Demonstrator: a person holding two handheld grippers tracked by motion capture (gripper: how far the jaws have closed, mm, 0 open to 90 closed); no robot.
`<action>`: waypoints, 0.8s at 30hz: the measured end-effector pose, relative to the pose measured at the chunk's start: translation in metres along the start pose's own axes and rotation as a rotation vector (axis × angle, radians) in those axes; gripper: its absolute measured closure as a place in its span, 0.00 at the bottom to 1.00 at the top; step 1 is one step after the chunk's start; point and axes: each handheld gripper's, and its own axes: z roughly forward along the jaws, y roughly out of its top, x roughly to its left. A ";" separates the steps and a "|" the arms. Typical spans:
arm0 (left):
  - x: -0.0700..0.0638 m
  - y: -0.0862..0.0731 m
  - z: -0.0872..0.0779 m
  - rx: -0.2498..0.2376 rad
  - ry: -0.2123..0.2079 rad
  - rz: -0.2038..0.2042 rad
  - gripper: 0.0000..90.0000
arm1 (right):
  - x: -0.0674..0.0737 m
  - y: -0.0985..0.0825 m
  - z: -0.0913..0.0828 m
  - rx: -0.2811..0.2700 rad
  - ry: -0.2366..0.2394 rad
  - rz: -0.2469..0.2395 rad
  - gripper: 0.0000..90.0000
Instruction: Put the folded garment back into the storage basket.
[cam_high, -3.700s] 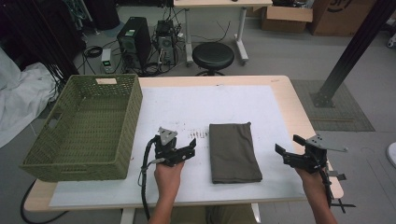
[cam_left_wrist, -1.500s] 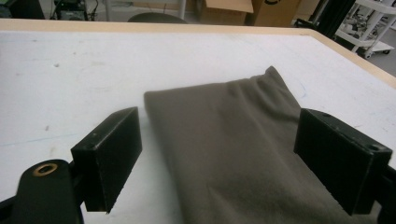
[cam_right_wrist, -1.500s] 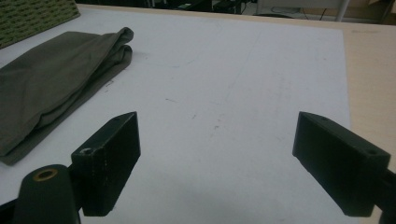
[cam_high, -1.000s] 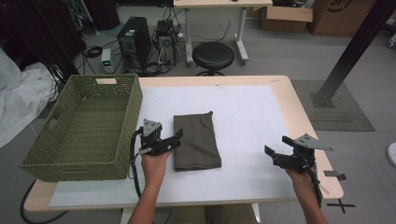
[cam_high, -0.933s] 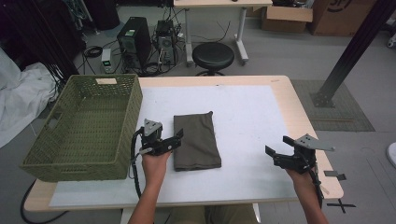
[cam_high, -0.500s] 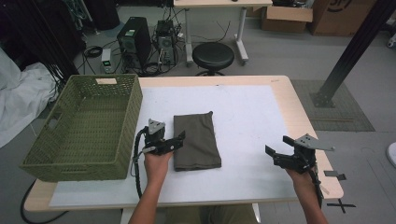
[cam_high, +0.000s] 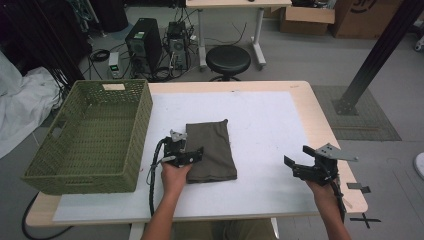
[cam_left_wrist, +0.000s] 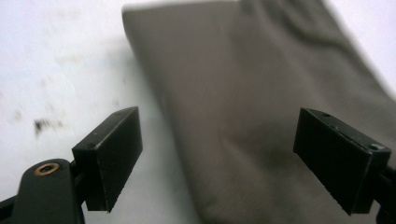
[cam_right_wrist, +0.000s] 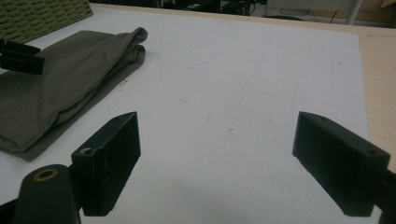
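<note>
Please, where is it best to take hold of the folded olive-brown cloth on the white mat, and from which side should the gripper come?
Probably at the near left edge of the folded olive-brown cloth. It lies flat, so only an edge offers a lip to pinch. The left gripper hangs there, jaws open across that edge, and the layered fold shows as a thick rim in the right gripper view. Come from the side of the green woven basket, low.

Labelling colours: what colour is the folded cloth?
Dark olive-brown cloth, plain; clearest in the high view.

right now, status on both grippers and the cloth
Left gripper open, jaws straddling the near left edge of the folded olive cloth. Right gripper open, off to the right. Green wicker basket left of cloth.
</note>
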 end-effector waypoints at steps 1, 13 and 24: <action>0.000 0.000 0.001 0.007 0.003 0.001 0.19 | 0.000 0.000 0.000 0.001 0.001 0.001 0.17; 0.004 0.001 0.002 0.007 -0.115 -0.009 0.77 | 0.002 -0.005 0.012 0.016 0.019 0.010 0.17; 0.004 0.001 -0.006 -0.092 -0.198 0.045 0.92 | 0.000 -0.005 0.011 0.015 0.022 0.024 0.17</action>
